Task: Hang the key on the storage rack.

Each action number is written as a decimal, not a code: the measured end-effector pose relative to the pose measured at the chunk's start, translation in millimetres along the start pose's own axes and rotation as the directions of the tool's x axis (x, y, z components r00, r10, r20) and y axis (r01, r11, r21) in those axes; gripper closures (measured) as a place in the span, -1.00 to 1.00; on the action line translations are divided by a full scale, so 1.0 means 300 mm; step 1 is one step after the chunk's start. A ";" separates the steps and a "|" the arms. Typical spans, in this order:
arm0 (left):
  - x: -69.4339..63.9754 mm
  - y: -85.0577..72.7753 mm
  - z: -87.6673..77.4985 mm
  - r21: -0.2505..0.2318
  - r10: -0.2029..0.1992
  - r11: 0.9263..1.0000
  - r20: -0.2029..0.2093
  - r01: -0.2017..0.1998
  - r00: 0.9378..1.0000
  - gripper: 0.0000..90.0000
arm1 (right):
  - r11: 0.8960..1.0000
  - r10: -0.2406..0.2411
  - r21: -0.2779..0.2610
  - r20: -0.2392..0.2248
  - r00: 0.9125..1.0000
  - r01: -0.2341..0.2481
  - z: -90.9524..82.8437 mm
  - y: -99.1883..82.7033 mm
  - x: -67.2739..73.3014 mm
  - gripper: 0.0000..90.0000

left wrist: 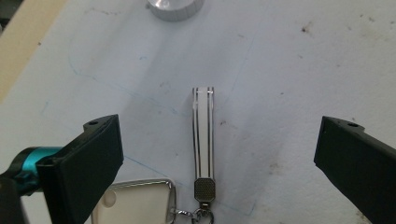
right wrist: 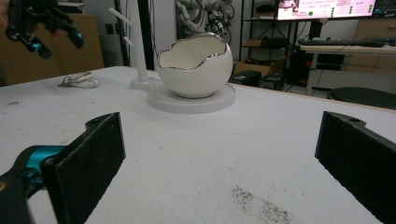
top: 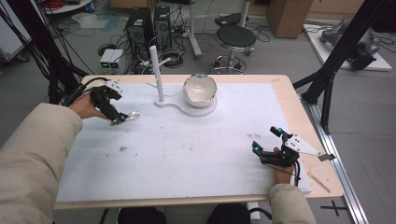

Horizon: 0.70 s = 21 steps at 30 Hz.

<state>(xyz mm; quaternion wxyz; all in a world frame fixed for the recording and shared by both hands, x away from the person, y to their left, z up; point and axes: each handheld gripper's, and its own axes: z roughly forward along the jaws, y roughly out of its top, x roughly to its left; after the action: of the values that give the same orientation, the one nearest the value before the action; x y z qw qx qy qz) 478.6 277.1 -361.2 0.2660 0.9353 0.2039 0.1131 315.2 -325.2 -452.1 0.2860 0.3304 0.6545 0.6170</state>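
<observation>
Looking into the egg-shaped bowl (top: 200,90) from above, I am seeing a white inside and nothing I can make out in it — it is sitting on the round white base (top: 187,108) beside the upright post (top: 156,73). My left gripper (top: 122,116) is hovering with jaws spread apart over the keychain (left wrist: 203,144) at the mat's (top: 187,154) far left. Its striped strap is pointing straight away between the jaws; the square tag (left wrist: 135,203) is cut off at the edge. My right gripper (top: 266,140) is resting released — holding nothing — near the right edge.

White-topped table (top: 196,154) carries keychain (left wrist: 204,140), stand (top: 187,105).
</observation>
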 end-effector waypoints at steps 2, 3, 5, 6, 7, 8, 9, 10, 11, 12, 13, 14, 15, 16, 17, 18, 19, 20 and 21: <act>0.004 -0.002 0.021 0.026 -0.005 1.000 0.010 0.004 1.000 -0.96 | 1.000 0.001 0.000 0.002 1.000 -0.001 0.000 0.000 0.000 -0.99; 0.005 -0.004 0.027 0.036 -0.008 0.999 0.011 0.008 1.000 -0.96 | 1.000 0.001 0.000 0.001 1.000 -0.001 0.000 0.000 0.000 -0.99; 0.007 -0.007 0.055 0.074 -0.009 0.997 0.012 0.008 1.000 -0.96 | 1.000 -0.003 -0.003 0.003 1.000 0.003 0.001 0.000 -0.002 -0.99; 0.007 -0.007 0.064 0.086 -0.009 0.996 0.015 0.008 1.000 -0.96 | 1.000 -0.006 -0.006 0.003 1.000 0.006 0.002 0.000 -0.003 -0.99; 0.007 -0.007 0.064 0.086 -0.009 0.996 0.015 0.008 1.000 -0.96 | 1.000 -0.003 -0.005 0.002 1.000 0.003 0.001 0.000 -0.002 -0.98; 0.007 -0.008 0.073 0.095 -0.007 0.995 0.016 0.006 1.000 -0.96 | 1.000 -0.001 -0.006 0.002 1.000 0.001 0.002 0.000 -0.002 -0.99; 0.005 -0.007 0.080 0.106 -0.009 0.994 0.017 0.007 1.000 -0.96 | 1.000 0.003 -0.003 0.005 1.000 -0.003 0.001 0.000 -0.001 -0.99; 0.004 -0.006 0.095 0.118 -0.008 0.993 0.016 0.006 1.000 -0.93 | 1.000 -0.003 -0.008 0.002 1.000 0.003 0.002 0.001 -0.003 -0.99; 0.003 -0.006 0.100 0.125 -0.009 0.992 0.017 0.007 1.000 -0.91 | 1.000 -0.003 -0.006 0.002 1.000 0.003 0.002 0.000 -0.002 -0.98; 0.003 -0.006 0.100 0.125 -0.009 0.992 0.017 0.007 1.000 -0.86 | 1.000 -0.003 -0.006 0.002 1.000 0.003 0.002 0.000 -0.002 -0.98; 0.003 -0.007 0.106 0.131 -0.004 0.991 0.021 0.001 1.000 -0.80 | 1.000 -0.004 -0.007 0.003 1.000 0.004 0.002 0.001 -0.002 -0.98; 0.003 -0.008 0.109 0.136 -0.005 0.991 0.026 0.002 1.000 -0.80 | 1.000 -0.004 -0.007 0.003 1.000 0.004 0.002 0.001 -0.002 -0.98; 0.004 -0.011 0.115 0.144 -0.014 0.990 0.025 0.010 1.000 -0.80 | 1.000 -0.001 -0.005 0.002 1.000 0.001 0.001 0.001 -0.001 -0.98; 0.007 -0.012 0.117 0.157 -0.011 0.988 0.024 0.007 1.000 -0.80 | 1.000 -0.004 -0.004 0.002 1.000 0.004 0.001 0.000 -0.002 -0.98; 0.007 -0.014 0.119 0.161 -0.018 0.987 0.029 0.013 0.999 -0.78 | 1.000 -0.006 -0.008 0.003 1.000 0.006 0.002 0.001 -0.003 -0.98; 0.007 -0.017 0.124 0.176 -0.016 0.984 0.030 0.011 0.999 -0.71 | 1.000 0.000 -0.005 0.005 1.000 0.000 0.001 0.000 -0.002 -0.98; 0.007 -0.017 0.124 0.176 -0.016 0.984 0.030 0.011 0.999 -0.70 | 1.000 0.000 -0.005 0.005 1.000 0.000 0.001 0.000 -0.002 -0.98; 0.005 -0.017 0.127 0.178 -0.022 0.984 0.026 0.018 0.999 -0.70 | 1.000 -0.002 -0.008 0.002 1.000 0.002 0.002 0.001 -0.003 -0.98; 0.006 -0.017 0.127 0.181 -0.028 0.983 0.027 0.023 0.999 -0.68 | 1.000 -0.002 -0.008 0.002 1.000 0.002 0.002 0.001 -0.003 -0.98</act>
<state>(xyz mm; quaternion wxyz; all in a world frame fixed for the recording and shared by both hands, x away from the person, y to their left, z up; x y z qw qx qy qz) 490.7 264.7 -395.6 0.1843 0.9546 0.2213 0.0767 316.1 -325.5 -452.0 0.2884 0.3293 0.6522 0.6189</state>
